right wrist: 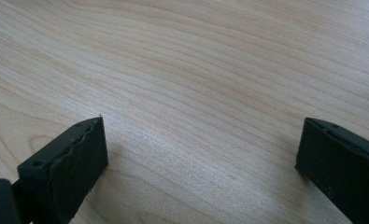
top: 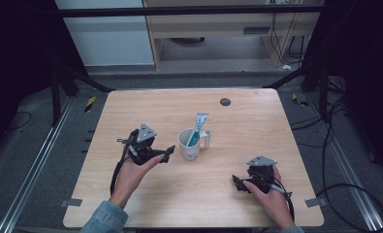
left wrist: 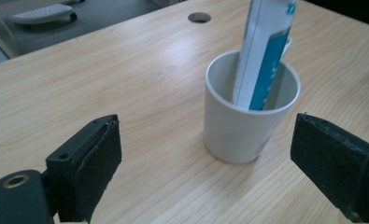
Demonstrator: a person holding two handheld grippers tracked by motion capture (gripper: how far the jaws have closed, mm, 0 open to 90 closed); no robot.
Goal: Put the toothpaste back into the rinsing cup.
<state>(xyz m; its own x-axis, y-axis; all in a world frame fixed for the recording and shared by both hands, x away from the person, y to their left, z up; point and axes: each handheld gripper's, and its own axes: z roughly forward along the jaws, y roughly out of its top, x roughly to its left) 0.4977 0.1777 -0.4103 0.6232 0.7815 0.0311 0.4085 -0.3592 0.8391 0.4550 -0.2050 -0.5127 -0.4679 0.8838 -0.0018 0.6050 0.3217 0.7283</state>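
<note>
Since the left gripper (top: 168, 151) hovers with spread, empty jaws just left of the white plastic cup (left wrist: 247, 112) holding a blue-white toothpaste tube (left wrist: 266, 51) at the middle of the wooden table (top: 257, 121), it should approach level and close gently around the cup's wall, while the right gripper (top: 238, 183), jaws also spread, rests nearer on the right.

Even overhead light brightens the table (top: 145, 109), its surroundings dark; the gripper views look soft, slightly blurred.

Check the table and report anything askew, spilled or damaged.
Nothing stands out. The white cup stands upright on the wooden table, and the toothpaste tube leans inside it, which is normal for a tube in a cup. No spill or damage shows. The left gripper is open, short of the cup.
</note>
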